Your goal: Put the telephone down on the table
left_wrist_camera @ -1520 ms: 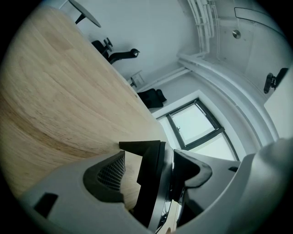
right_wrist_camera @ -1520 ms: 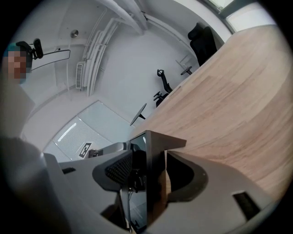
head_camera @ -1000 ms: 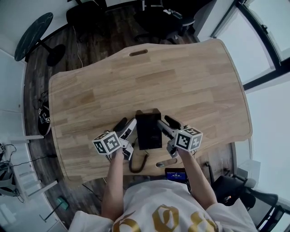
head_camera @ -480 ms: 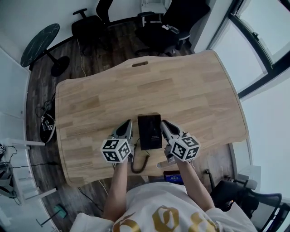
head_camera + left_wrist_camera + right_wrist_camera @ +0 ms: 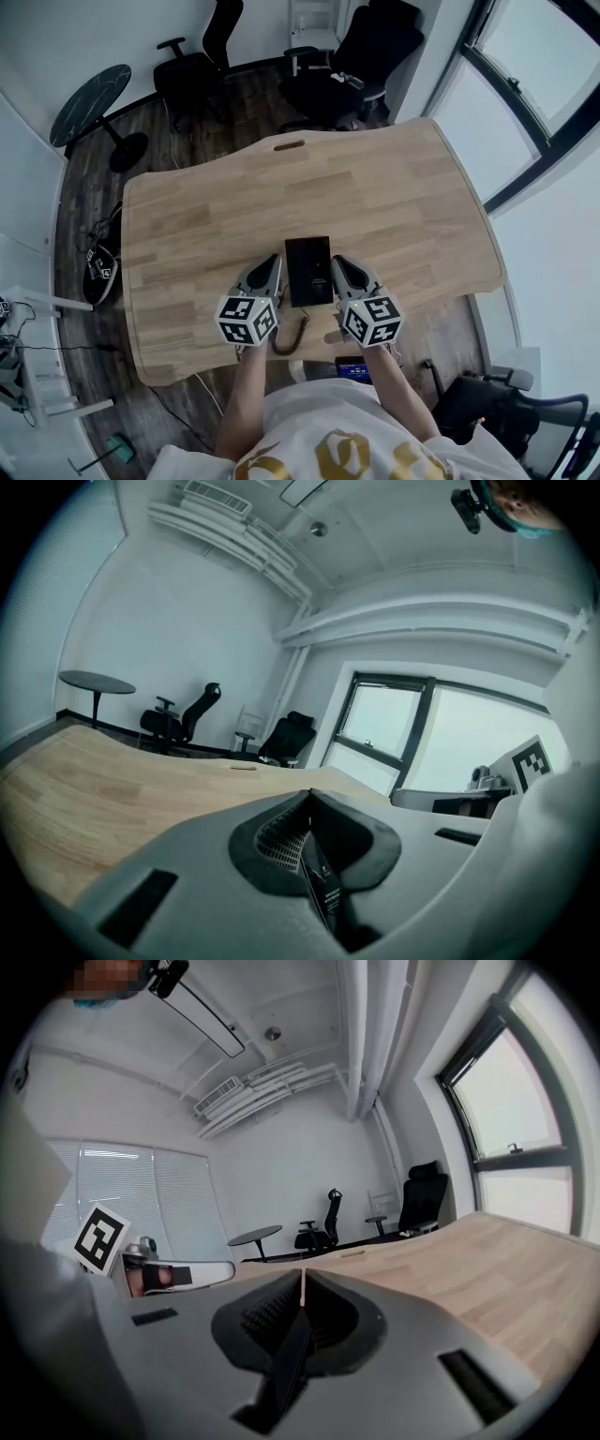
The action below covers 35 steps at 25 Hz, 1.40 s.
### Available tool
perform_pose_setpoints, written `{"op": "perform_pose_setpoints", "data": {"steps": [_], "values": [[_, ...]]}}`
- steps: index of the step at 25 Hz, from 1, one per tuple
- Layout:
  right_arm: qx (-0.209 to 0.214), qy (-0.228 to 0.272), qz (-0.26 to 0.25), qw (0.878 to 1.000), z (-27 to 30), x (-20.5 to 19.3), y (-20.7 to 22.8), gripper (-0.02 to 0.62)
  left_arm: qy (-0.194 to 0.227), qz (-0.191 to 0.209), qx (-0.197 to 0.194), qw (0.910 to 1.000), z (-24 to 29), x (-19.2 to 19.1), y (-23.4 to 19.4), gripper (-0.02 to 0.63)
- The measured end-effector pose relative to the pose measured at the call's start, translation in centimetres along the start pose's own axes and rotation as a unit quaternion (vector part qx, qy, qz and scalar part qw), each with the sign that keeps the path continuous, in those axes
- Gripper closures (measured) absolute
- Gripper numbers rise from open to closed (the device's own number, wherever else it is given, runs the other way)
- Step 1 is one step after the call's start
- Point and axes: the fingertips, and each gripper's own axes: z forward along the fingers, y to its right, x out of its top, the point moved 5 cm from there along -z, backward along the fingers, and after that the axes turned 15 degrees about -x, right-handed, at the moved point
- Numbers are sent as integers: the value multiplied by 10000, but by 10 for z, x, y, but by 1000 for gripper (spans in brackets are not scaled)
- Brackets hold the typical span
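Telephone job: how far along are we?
Done: the black telephone lies flat on the wooden table, its coiled cord curling toward the near edge. In hand: nothing; the left gripper and right gripper flank it, jaws just closed on nothing. Left: apparently only to move the grippers clear.

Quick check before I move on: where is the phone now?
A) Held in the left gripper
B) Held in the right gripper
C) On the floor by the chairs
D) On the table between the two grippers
D: the phone lies on the table between the left gripper and the right gripper, both shut on nothing.
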Motion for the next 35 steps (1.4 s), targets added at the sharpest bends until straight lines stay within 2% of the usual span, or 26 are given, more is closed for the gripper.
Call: {"op": "perform_pose_setpoints", "data": {"steps": [3, 11, 35], "values": [[-47, 74, -81, 9999, -12, 1, -3, 578, 72, 193, -58, 9998, -8, 2, 11, 597], [-29, 188, -228, 9996, -31, 4, -13, 584, 138, 328, -123, 9993, -23, 5, 25, 597], [15, 206, -269, 9994, -22, 10, -8, 584, 335, -33, -314, 9989, -18, 6, 17, 597]]}}
